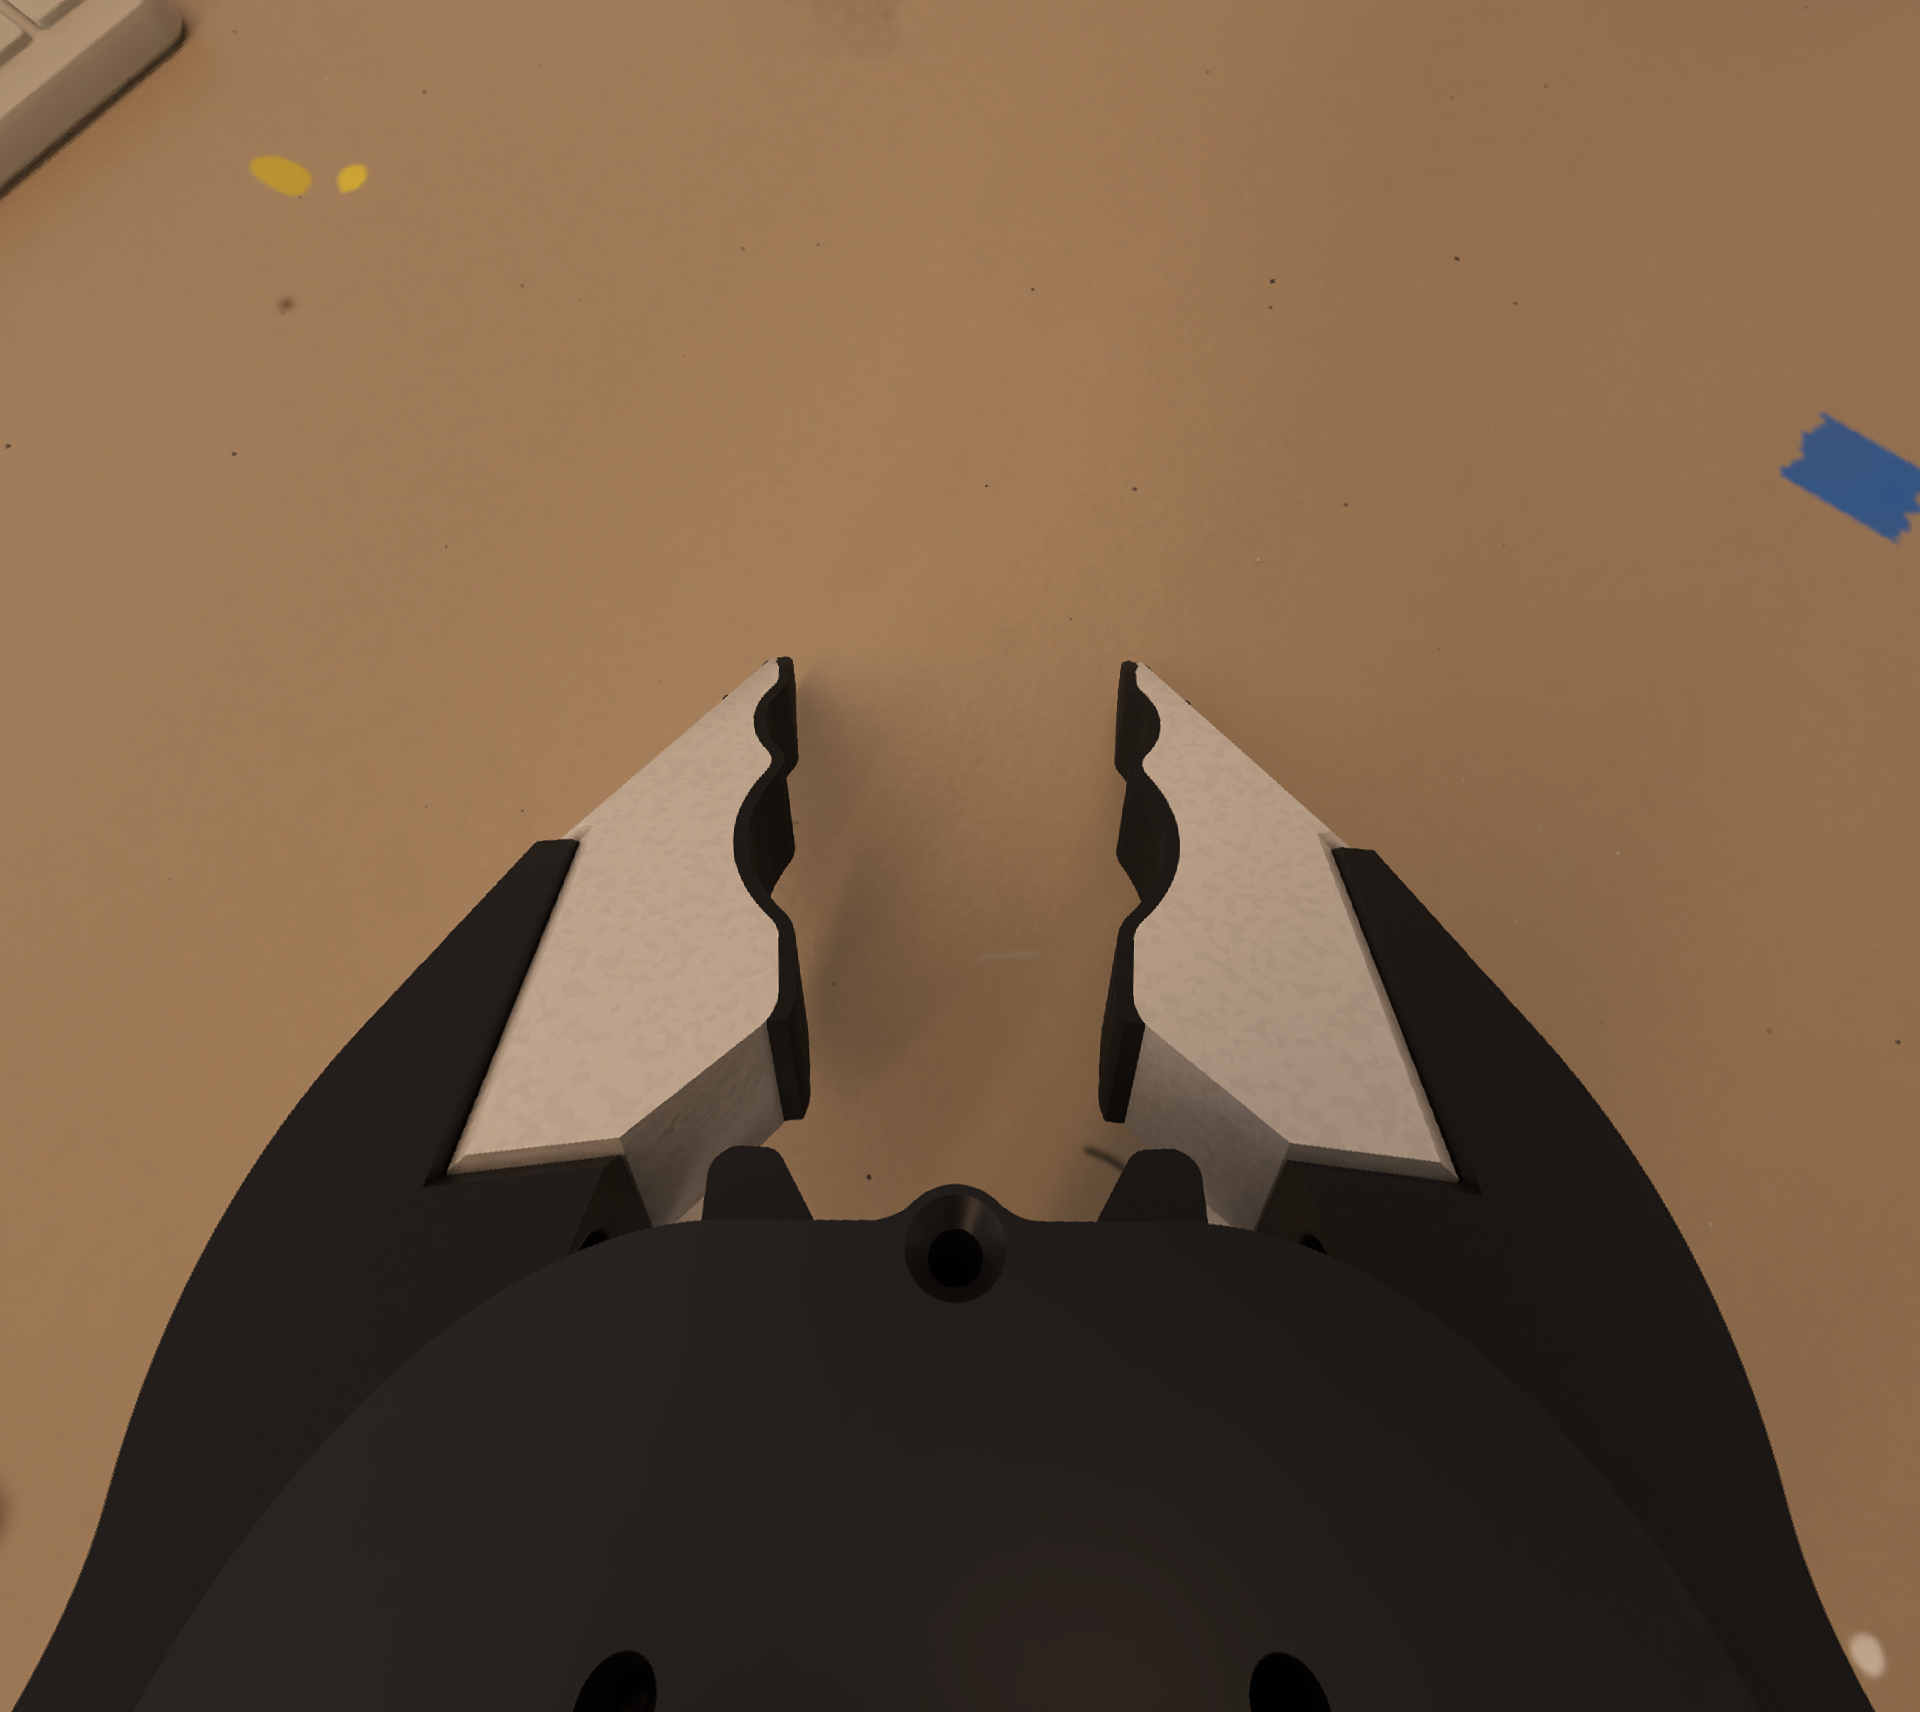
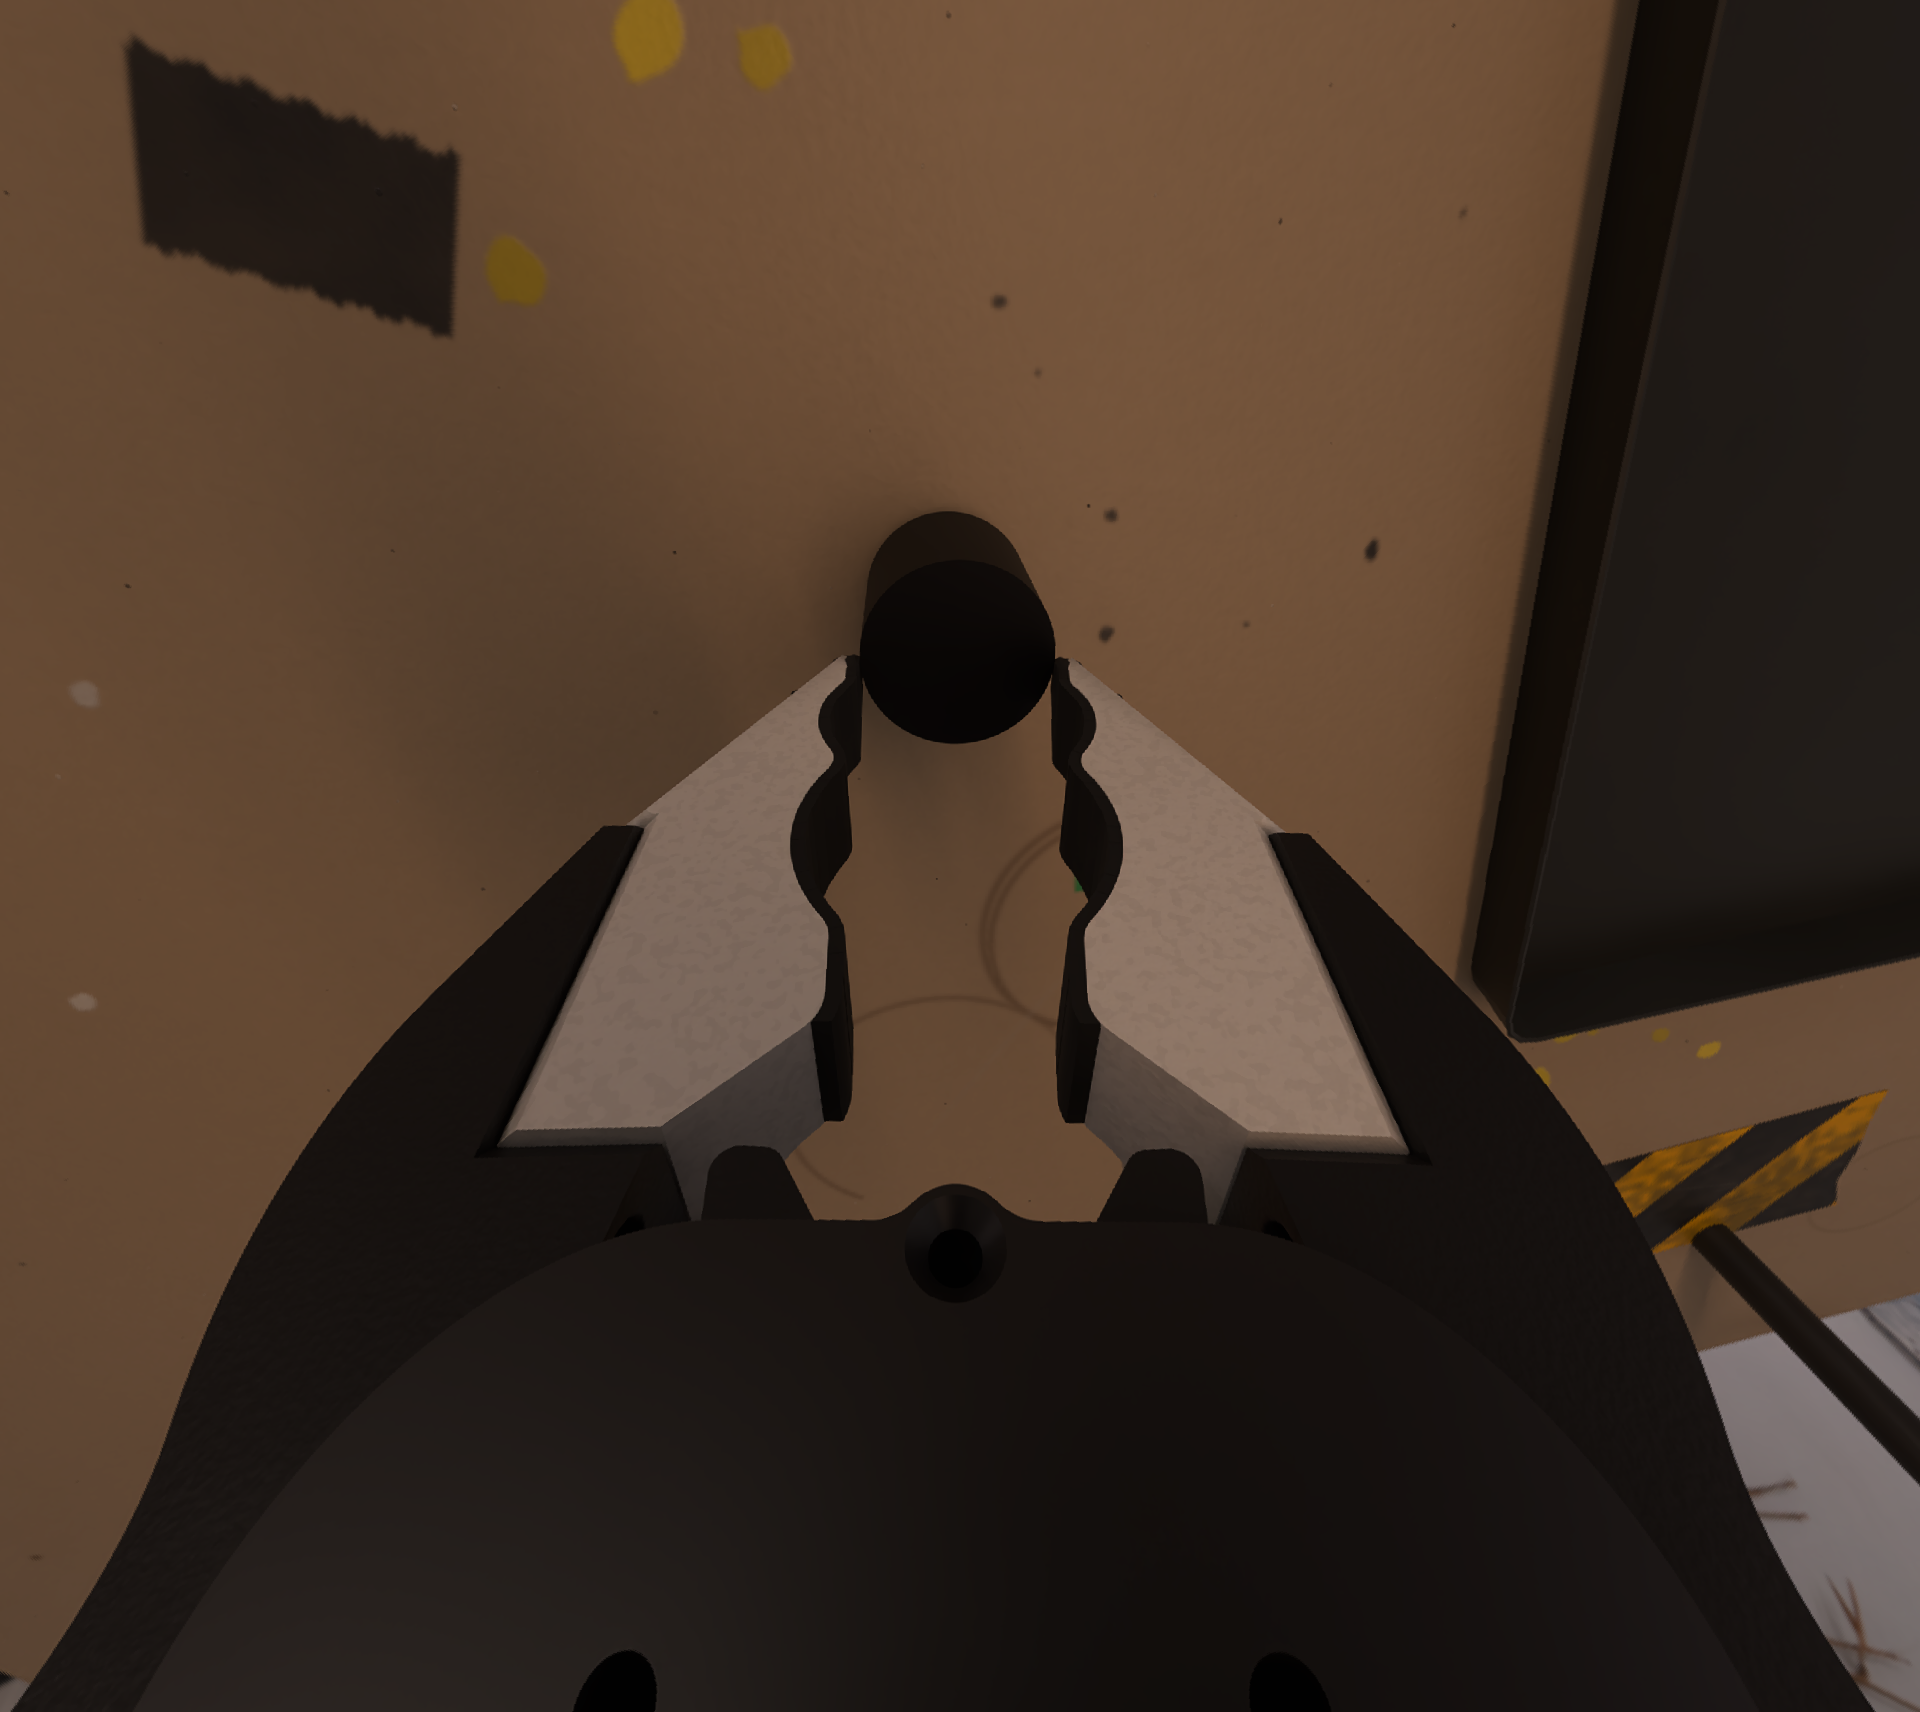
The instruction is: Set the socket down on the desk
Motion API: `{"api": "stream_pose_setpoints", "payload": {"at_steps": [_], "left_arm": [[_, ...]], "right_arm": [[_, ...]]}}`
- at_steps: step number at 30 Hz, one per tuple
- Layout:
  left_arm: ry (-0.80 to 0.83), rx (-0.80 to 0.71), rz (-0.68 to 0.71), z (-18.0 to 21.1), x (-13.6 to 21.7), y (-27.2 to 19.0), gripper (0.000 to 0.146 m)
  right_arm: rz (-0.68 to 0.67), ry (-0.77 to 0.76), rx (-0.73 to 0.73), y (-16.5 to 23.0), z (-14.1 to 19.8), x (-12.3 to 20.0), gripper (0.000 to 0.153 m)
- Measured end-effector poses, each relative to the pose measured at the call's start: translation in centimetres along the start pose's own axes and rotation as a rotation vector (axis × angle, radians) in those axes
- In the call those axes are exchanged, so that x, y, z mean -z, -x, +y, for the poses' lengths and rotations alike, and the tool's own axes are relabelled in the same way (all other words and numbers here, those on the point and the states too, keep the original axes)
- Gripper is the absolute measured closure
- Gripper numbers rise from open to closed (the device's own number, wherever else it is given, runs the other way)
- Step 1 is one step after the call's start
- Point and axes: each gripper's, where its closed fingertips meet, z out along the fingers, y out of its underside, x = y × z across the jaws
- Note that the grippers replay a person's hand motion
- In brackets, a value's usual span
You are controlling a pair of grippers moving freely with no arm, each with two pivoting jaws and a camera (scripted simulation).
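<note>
One socket (image 2: pixel 956 649) — dark, smooth, cylindrical — pinched at the tips of my right gripper (image 2: pixel 956 675), low over the tan, speckled desk (image 2: pixel 1195 260); whether it touches, I cannot tell. My left gripper (image 1: pixel 956 675): jaws spread, holding nothing. Black tape patch (image 2: pixel 296 192), yellow paint spots (image 2: pixel 649 33) — beige keyboard corner (image 1: pixel 62 41) cut off.

Tan desk (image 2: pixel 1195 208) carries black tape (image 2: pixel 296 192), yellow spots (image 2: pixel 649 33), dark panel (image 2: pixel 1745 415).
</note>
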Motion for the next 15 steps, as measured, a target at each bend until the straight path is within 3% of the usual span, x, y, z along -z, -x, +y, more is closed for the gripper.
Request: {"api": "stream_pose_setpoints", "payload": {"at_steps": [15], "left_arm": [[0.0,0.025,0.005,0.27,-0.46,0.58,0.084]], "right_arm": [[-0.009,0.0,0.022,0.1,-0.15,-0.36,0.116]]}}
